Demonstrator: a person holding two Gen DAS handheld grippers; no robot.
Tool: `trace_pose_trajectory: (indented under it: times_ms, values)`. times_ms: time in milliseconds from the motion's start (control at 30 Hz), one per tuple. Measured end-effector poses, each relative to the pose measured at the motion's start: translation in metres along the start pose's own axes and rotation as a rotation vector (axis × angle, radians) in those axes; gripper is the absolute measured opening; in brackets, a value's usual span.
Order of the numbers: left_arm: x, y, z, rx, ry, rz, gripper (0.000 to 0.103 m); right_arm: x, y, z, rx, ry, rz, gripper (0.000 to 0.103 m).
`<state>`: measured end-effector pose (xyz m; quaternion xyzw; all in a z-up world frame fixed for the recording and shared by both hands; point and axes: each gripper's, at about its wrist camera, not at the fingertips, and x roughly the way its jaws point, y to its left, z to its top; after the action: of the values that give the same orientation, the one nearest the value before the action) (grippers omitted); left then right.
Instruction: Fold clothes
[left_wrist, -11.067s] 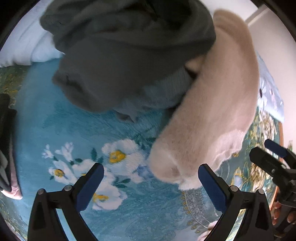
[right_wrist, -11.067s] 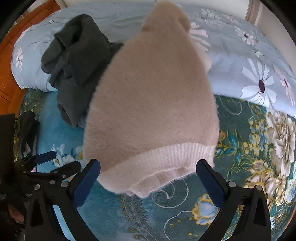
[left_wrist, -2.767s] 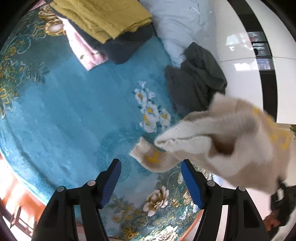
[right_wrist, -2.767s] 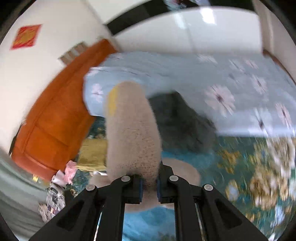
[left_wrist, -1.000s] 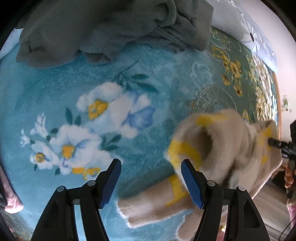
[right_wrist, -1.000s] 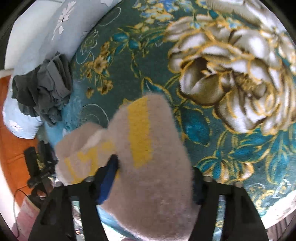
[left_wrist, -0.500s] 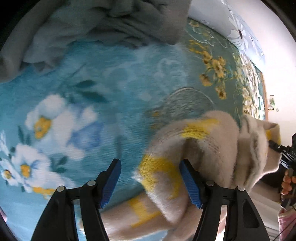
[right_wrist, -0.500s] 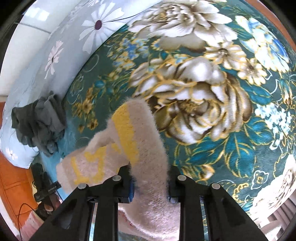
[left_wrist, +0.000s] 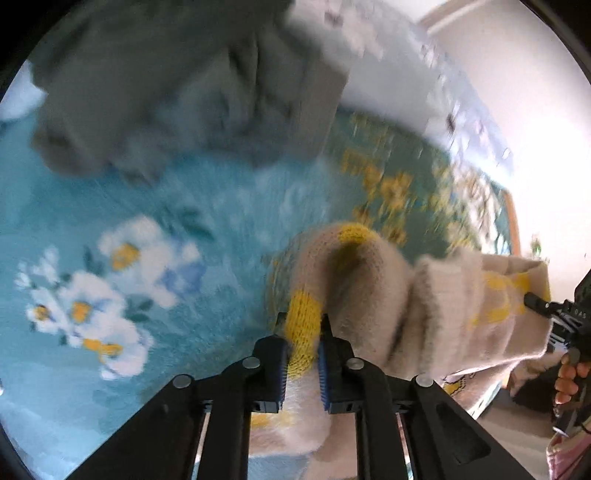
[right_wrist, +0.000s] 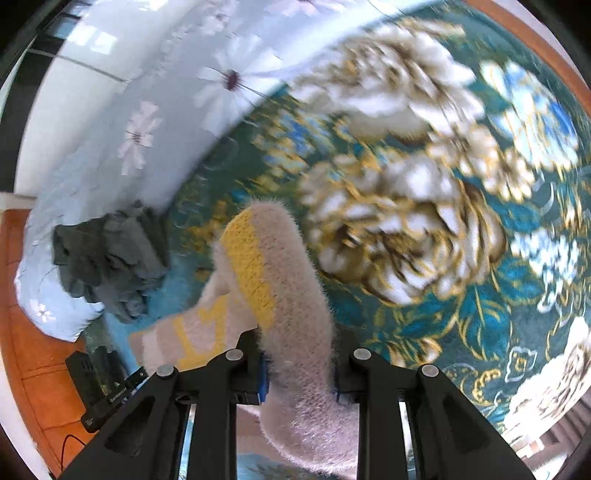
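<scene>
**Fuzzy sweater held at both ends above the bed**

The left gripper (left_wrist: 302, 363) and right gripper (right_wrist: 298, 363) each pinch the beige-and-yellow sweater (left_wrist: 373, 295), slung between them over the floral bedspread (right_wrist: 480, 302). Soft, light and floppy, it likely handles best by knitted edges.

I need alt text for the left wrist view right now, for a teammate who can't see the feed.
The left tool is shut on a yellow-striped fold of a fluffy beige sweater, which stretches right to the other tool. Below lies a teal flowered blanket, with a grey garment heaped at the top; the image is motion-blurred.
</scene>
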<state>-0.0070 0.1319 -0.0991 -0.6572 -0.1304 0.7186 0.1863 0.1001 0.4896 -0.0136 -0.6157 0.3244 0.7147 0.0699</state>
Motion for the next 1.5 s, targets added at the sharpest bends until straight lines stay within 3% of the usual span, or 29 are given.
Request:
trace_pose_trajectory:
  times_ms: [200,400,667,833,933,1033,1167,1267,1367,1500]
  values:
    - [-0.099,-0.010,0.006,-0.015,-0.199,-0.007,0.014,-0.053,0.037,0.007,-0.086,-0.095,0.092,0.023]
    - [-0.163,-0.020,-0.051,-0.010,-0.294,0.035,0.013,-0.105,0.071,-0.026,-0.197,-0.127,0.171,0.022]
    - [-0.241,0.003,-0.167,-0.140,-0.322,0.026,0.013,-0.152,0.086,-0.110,-0.320,0.005,0.261,0.021]
    - [-0.298,0.012,-0.193,-0.125,-0.309,0.045,0.013,-0.163,0.067,-0.136,-0.228,0.129,0.356,0.021]
    - [-0.287,0.018,-0.185,-0.103,-0.288,0.089,0.013,-0.150,0.066,-0.136,-0.265,0.133,0.278,0.021]
    - [-0.236,0.035,-0.173,-0.189,-0.212,0.097,0.013,-0.106,0.058,-0.133,-0.290,0.127,0.143,0.021]
    - [-0.160,0.047,-0.161,-0.252,-0.076,0.139,0.013,-0.052,0.045,-0.127,-0.245,0.138,0.082,0.021]
    - [-0.133,0.046,-0.148,-0.250,-0.024,0.142,0.013,-0.016,0.053,-0.117,-0.259,0.163,-0.037,0.022]
    - [-0.106,0.046,-0.134,-0.247,0.027,0.145,0.013,0.002,0.066,-0.105,-0.288,0.161,-0.081,0.023]
    - [-0.093,0.052,-0.097,-0.223,0.044,0.171,0.013,0.012,0.084,-0.085,-0.349,0.123,-0.138,0.036]
